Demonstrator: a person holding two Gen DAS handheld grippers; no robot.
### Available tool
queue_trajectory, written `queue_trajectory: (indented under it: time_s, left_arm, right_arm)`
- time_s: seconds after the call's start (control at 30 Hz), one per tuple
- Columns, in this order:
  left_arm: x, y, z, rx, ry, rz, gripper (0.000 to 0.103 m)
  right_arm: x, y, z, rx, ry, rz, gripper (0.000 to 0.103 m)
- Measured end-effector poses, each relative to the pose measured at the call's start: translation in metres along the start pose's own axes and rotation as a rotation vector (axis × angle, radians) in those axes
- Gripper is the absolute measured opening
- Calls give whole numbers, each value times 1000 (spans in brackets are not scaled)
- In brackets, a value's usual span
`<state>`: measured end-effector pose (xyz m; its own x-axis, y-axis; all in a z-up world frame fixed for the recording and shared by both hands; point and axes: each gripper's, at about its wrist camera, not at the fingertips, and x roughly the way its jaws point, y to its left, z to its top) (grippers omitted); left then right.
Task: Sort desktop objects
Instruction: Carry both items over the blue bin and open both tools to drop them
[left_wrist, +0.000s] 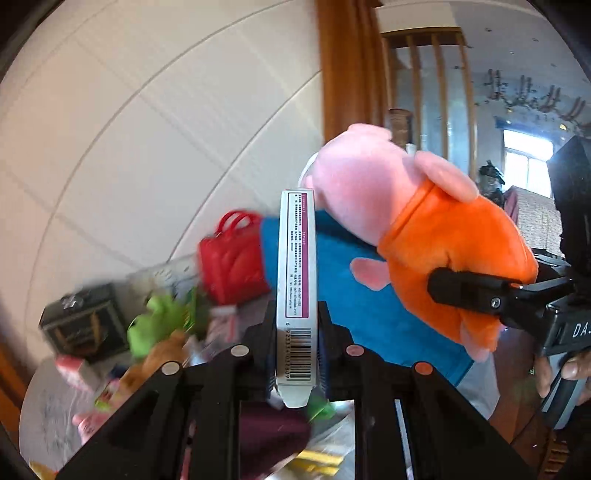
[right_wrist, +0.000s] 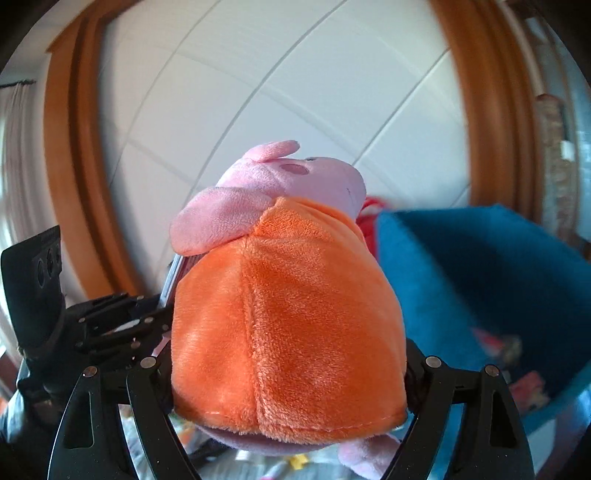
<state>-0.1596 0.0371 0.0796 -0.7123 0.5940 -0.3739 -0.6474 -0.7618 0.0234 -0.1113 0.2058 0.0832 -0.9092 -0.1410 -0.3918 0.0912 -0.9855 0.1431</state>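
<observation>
My left gripper (left_wrist: 296, 347) is shut on a slim white box (left_wrist: 297, 280) with a magenta stripe and a barcode, held upright above the table. My right gripper (right_wrist: 290, 363) is shut on a pink pig plush in an orange dress (right_wrist: 284, 314), lifted in the air. In the left wrist view the plush (left_wrist: 424, 221) hangs at the right with a black finger (left_wrist: 476, 291) of the right gripper pressed into its dress. The left gripper also shows at the left of the right wrist view (right_wrist: 122, 325).
A blue fabric bin (left_wrist: 369, 295) stands behind the box and plush; it also shows in the right wrist view (right_wrist: 480, 280). A red toy handbag (left_wrist: 232, 266), a green plush (left_wrist: 162, 317), a dark box (left_wrist: 85, 317) and several blurred small items lie on the grey table (left_wrist: 48, 406).
</observation>
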Motion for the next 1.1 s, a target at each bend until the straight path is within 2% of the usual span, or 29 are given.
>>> queue_trajectory:
  time_s: [0.23,0.37,0.47,0.57,0.7,0.73,0.8,0.83,0.87,0.97,1.1]
  left_arm:
    - [68,-105,62,59,9,-24,18]
    - [115,-170,87,86,44,-12,18]
    - [149,-214,97,93,63,-3,18]
    - [172,-241,104,105,109,14,18]
    - [198,-269,113,114,172,83,19]
    - [203,-270,114,113,182,99,24]
    - [213,-271,118,106,195,149,41]
    - [217,-270,118,102,193,155,57]
    - [218,-270,118,92,186,157,68]
    - [220,-271,119,84,162,183,79]
    - [225,-265,123,66,158,212,79]
  right_arm:
    - [-44,-108,33,27,-69,-133,88]
    - [-50,-188,44,68,-46,-166,88]
    - [-58,-232,43,80,-29,-183,88]
    - [-47,-277,39,111,32,-184,89]
    - [-37,-314,35,154,80,-179,94]
    - [-35,-319,33,160,88,-181,96]
    - [-26,-333,32,177,108,-183,99]
    - [-23,-336,31,183,116,-185,100]
    - [-18,-343,30,191,128,-189,101]
    - [-14,-358,33,211,106,-179,101]
    - [-11,-363,39,213,78,-160,101]
